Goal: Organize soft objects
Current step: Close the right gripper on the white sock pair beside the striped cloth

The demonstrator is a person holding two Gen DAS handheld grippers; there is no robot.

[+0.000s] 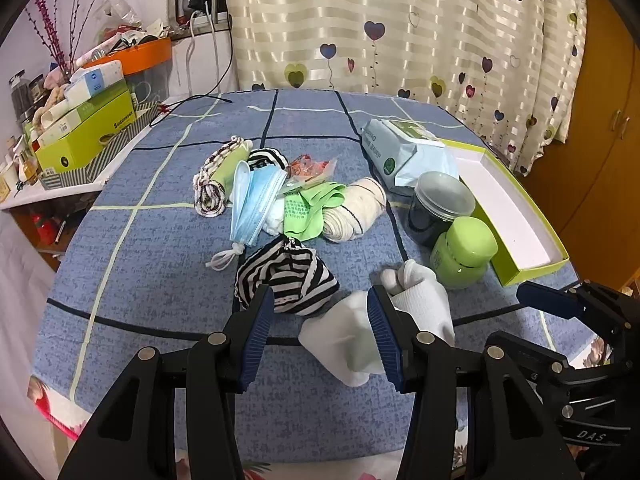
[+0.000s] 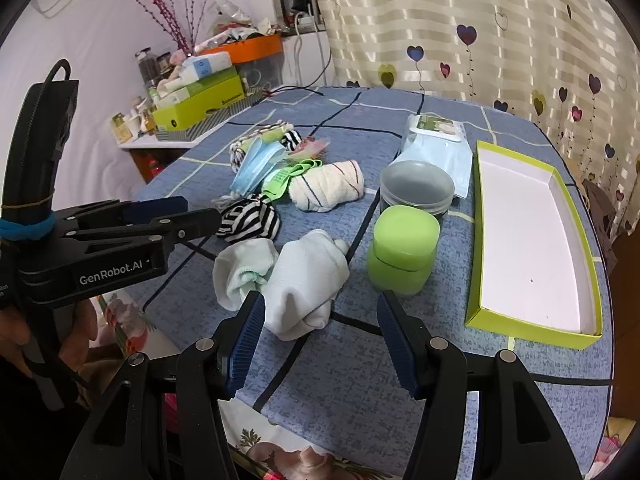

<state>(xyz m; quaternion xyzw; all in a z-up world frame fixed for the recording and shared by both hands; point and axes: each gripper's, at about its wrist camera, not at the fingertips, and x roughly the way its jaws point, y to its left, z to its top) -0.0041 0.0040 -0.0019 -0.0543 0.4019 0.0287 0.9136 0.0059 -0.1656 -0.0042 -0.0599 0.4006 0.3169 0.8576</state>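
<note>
While both grippers [image 1: 320,336] [image 2: 320,340] hover wide open, holding nothing: straddle white sock bundle [image 2: 304,280] mid-body, pinch deep, avoid green jar [image 2: 402,254], carry toward green tray [image 2: 520,326].

We see a blue checked cloth [image 1: 160,264] spread over the table, and behind it a striped cream curtain [image 1: 400,28] dotted with hearts. To the left we find a side shelf crowded with clutter: a long lime-green carton [image 1: 86,136] with smaller boxes stacked on it, an orange tray [image 1: 140,56] heaped with odds and ends, and some purple twigs [image 2: 168,16] standing upright. A black cable [image 1: 188,106] trails from there onto the cloth's far edge. At the far right we make out a brown wooden cupboard door [image 1: 608,128].
</note>
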